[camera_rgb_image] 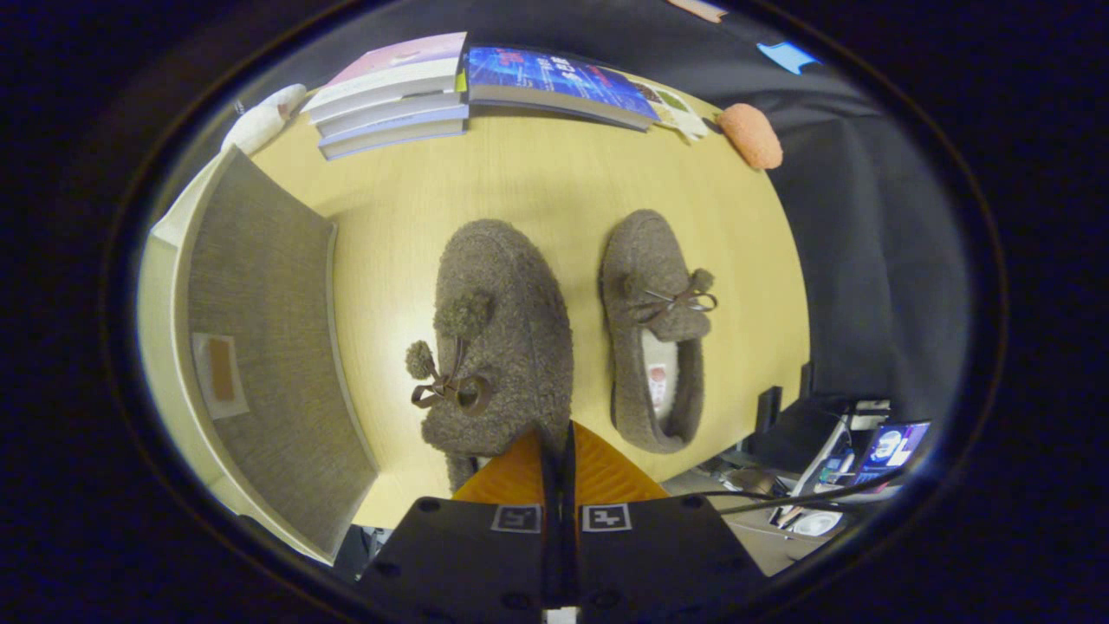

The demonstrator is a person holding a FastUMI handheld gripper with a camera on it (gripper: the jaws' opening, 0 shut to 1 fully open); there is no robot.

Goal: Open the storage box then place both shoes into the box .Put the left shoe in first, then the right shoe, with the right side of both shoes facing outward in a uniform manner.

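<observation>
Gripper [559,446] fingers pressed together, apparently pinching left shoe [498,347] heel edge; can't confirm hold. Right shoe [650,338] just ahead-right, box [260,347] to left w/ lid down. Open box first, imo.

Gripper [556,442] closed over left slipper's [498,338] heel (right slipper [651,334] beside).

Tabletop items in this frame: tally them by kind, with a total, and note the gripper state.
Shoes: 2, left shoe and right shoe
Storage box: 1, lying beside the left shoe
Books: 4, three stacked, one apart
Sponge: 1
Total: 8
Gripper: fingers shut, at the left shoe's heel.
</observation>
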